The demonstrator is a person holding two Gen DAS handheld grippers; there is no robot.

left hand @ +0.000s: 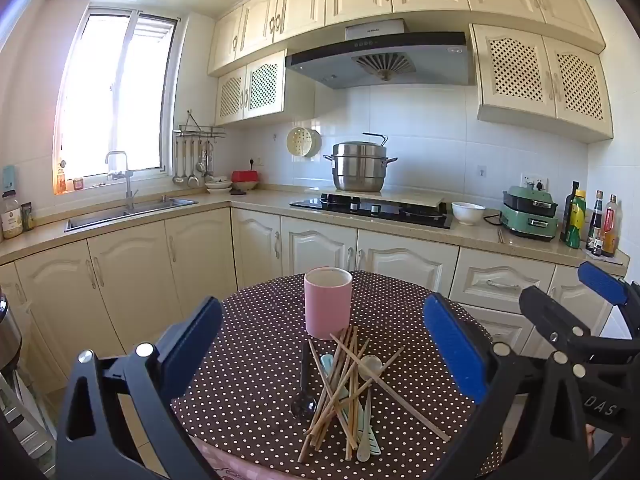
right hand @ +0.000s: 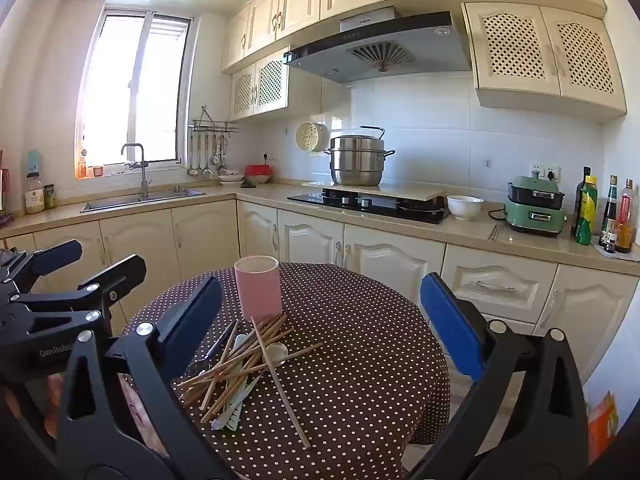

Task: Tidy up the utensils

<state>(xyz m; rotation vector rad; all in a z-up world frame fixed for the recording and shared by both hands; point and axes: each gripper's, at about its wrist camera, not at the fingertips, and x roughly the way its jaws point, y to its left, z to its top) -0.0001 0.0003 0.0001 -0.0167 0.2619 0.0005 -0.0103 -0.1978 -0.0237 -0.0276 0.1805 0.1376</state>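
A round table (left hand: 256, 344) under a brown polka-dot cloth carries everything. Over its near edge the left gripper (left hand: 320, 344) and right gripper (right hand: 320, 320) hang with jaws spread wide, holding nothing. A pink cup (left hand: 328, 304) stands upright beyond them, toward the table's middle. Just in front of it, ahead of both grippers and apart from their fingers, lies a tangled heap of wooden chopsticks (left hand: 344, 392), pale spoons (left hand: 370, 364) and a dark spoon (left hand: 304, 384).
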